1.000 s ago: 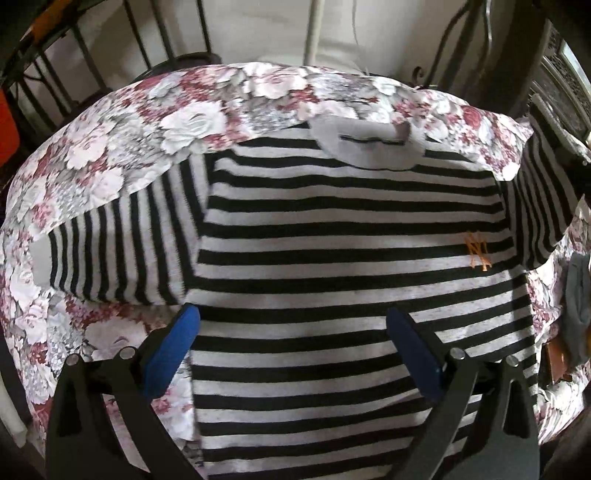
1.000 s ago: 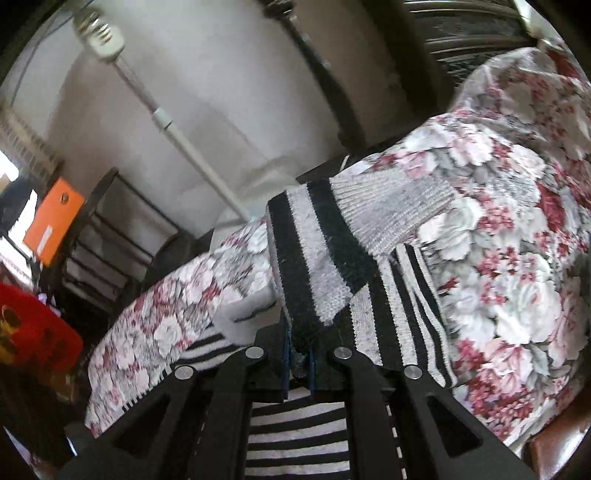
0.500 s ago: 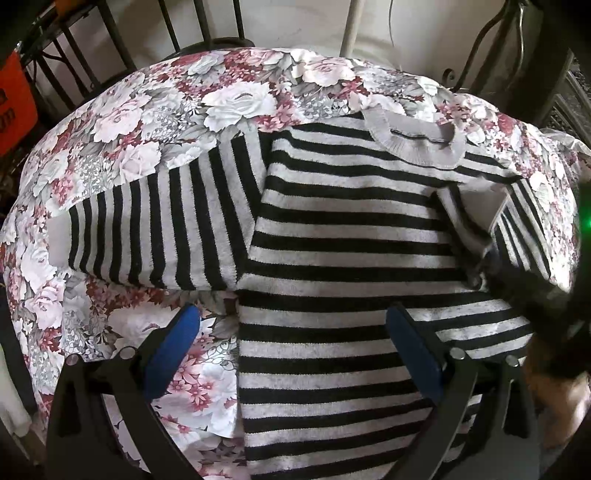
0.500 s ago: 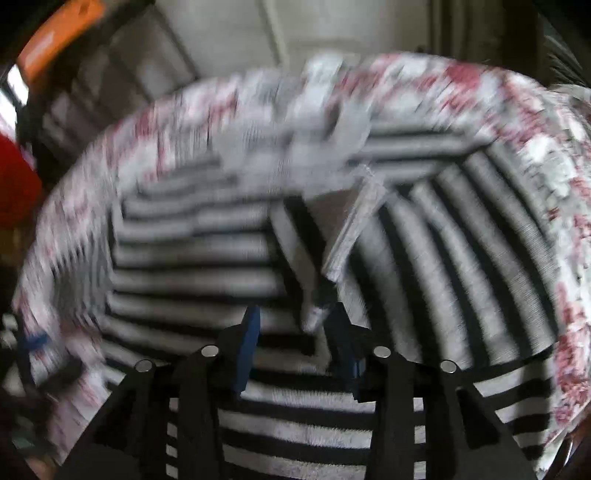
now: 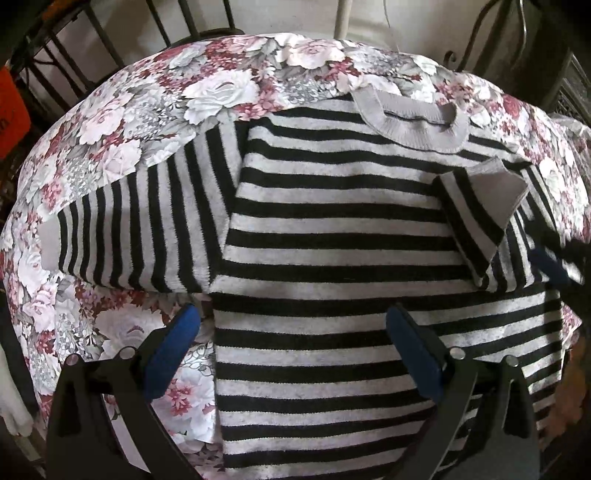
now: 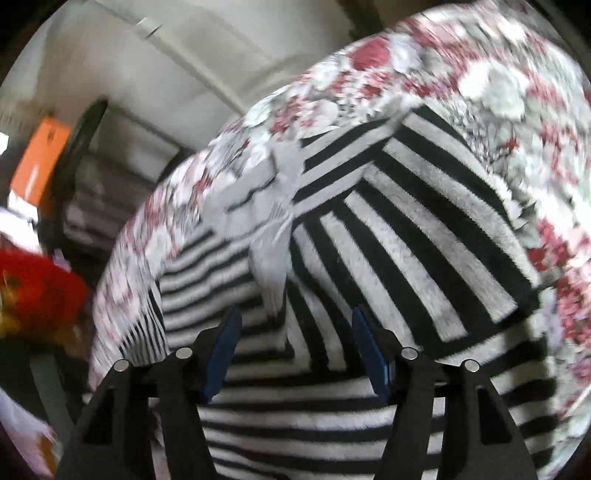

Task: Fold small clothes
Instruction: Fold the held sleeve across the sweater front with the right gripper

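Note:
A black-and-grey striped sweater (image 5: 332,236) lies flat on a floral-covered table (image 5: 147,110), grey collar (image 5: 413,122) at the far side. Its left sleeve (image 5: 140,225) stretches out to the left. Its right sleeve (image 5: 476,210) lies folded across the chest, grey cuff up. My left gripper (image 5: 291,332) is open and empty above the sweater's lower body. My right gripper (image 6: 295,332) is open and empty just above the folded sleeve (image 6: 406,236); it also shows in the left wrist view (image 5: 554,266) at the right edge.
Dark metal chair frames (image 5: 166,22) and a wall stand behind the table. An orange box (image 6: 40,162) sits on a shelf to the left, with something red (image 6: 33,291) below it. The table edge drops off on all sides.
My right gripper carried the right sleeve over the chest, opened and let it go, then drew back. My left gripper shifted left, so the left sleeve is more in view.

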